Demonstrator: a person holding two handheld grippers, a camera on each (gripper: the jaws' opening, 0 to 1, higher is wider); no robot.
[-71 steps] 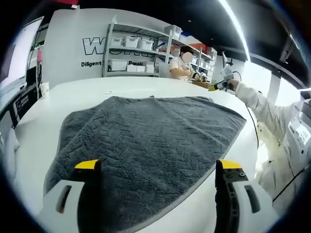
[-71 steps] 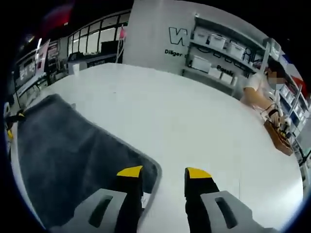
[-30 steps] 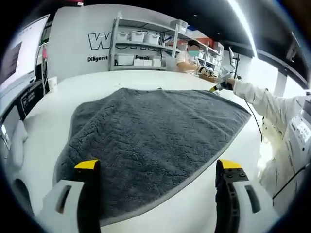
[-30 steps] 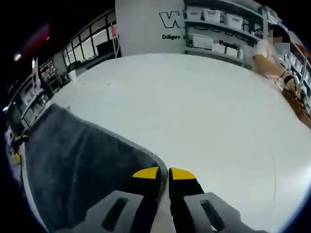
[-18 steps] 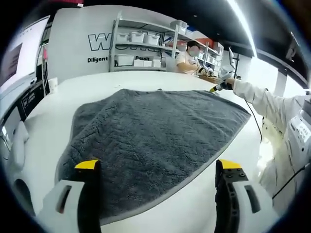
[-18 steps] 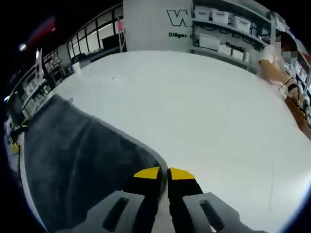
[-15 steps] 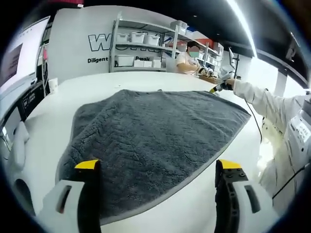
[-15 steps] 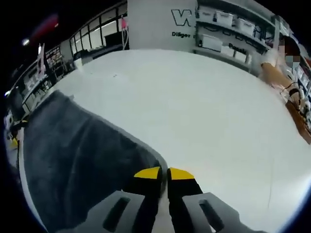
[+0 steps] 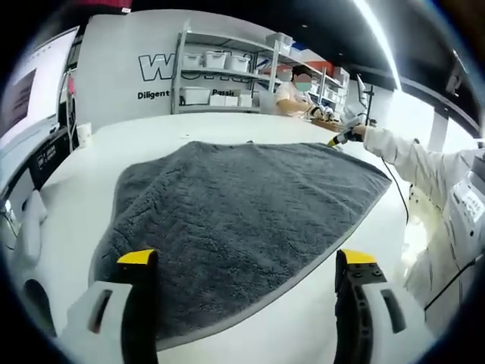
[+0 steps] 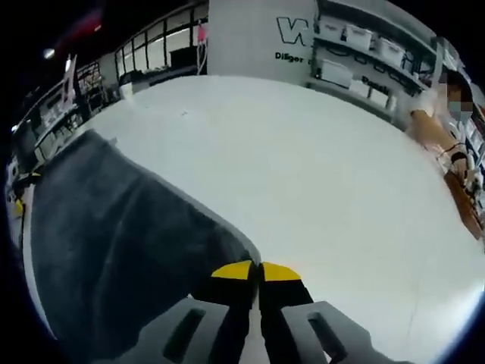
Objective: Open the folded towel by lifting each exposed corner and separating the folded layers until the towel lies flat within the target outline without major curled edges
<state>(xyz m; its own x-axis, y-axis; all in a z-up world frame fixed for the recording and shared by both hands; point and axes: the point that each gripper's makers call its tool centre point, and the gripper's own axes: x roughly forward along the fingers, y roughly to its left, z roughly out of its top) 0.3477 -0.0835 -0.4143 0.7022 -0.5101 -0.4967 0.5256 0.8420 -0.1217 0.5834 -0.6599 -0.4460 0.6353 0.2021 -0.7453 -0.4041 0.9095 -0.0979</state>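
A dark grey towel (image 9: 242, 205) with a lighter hem is spread on a white table (image 9: 151, 136). My left gripper (image 9: 246, 262) hovers over the towel's near edge, jaws wide open with nothing between them. At the towel's far right corner sits the right gripper (image 9: 339, 137), held by an arm in a white sleeve (image 9: 409, 163). In the right gripper view the towel (image 10: 114, 227) fills the left side, and my right gripper (image 10: 258, 271) is shut on its rounded corner, yellow tips touching. Bare table (image 10: 318, 167) stretches beyond.
Shelves with white bins (image 9: 212, 64) stand against the lettered back wall, and a person (image 9: 292, 91) works at a bench near them. A white object (image 9: 30, 227) lies at the table's left edge. A thin cable (image 9: 395, 201) hangs off the right side.
The right gripper's jaws, open around the towel corner 2.4 s ago, have shut on it and stay shut. The left gripper stays open; both views have shifted only slightly.
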